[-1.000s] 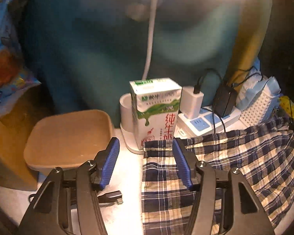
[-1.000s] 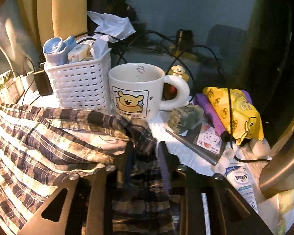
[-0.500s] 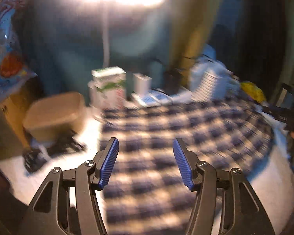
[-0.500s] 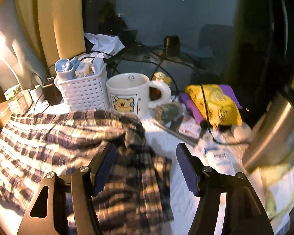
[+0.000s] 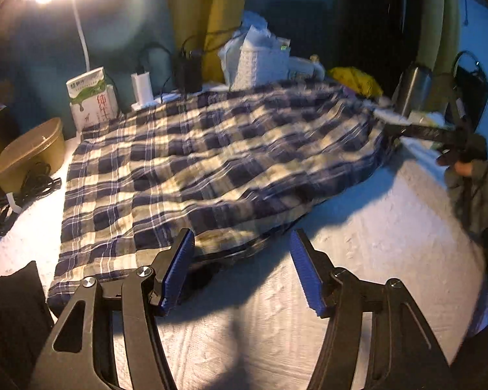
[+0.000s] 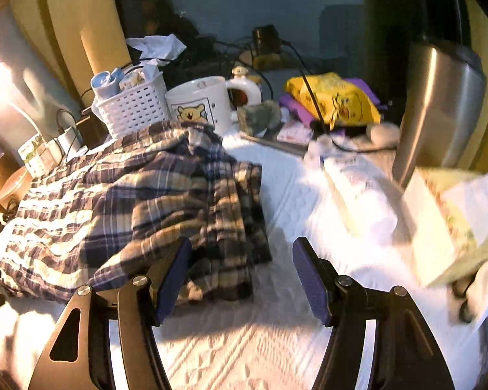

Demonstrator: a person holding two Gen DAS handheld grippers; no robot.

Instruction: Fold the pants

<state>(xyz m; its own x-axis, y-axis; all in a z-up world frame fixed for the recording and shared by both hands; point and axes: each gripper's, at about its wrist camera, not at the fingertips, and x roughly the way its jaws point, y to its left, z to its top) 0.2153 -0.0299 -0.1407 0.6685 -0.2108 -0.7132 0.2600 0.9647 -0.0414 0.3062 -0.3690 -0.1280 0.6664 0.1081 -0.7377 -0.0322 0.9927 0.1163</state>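
Two grippers: we hold the left gripper [image 5: 240,269] with jaws opening and nothing between them; the right gripper [image 6: 240,274] stands wide and empty.
Pants: the plaid pants [image 5: 211,162] lie on the white table cover [image 5: 358,243], doubled over (edges still rumpled).
Left to do: we judge more folds remain.
Since a second ago: right jaws let the cloth go; both grippers have backed off.

Bear mug [image 6: 201,105], basket [image 6: 135,109], milk carton [image 5: 92,97]

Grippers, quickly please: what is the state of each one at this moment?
Left gripper: opening, holding nothing; plaid pants lie beyond it.
Right gripper: open, holding nothing.
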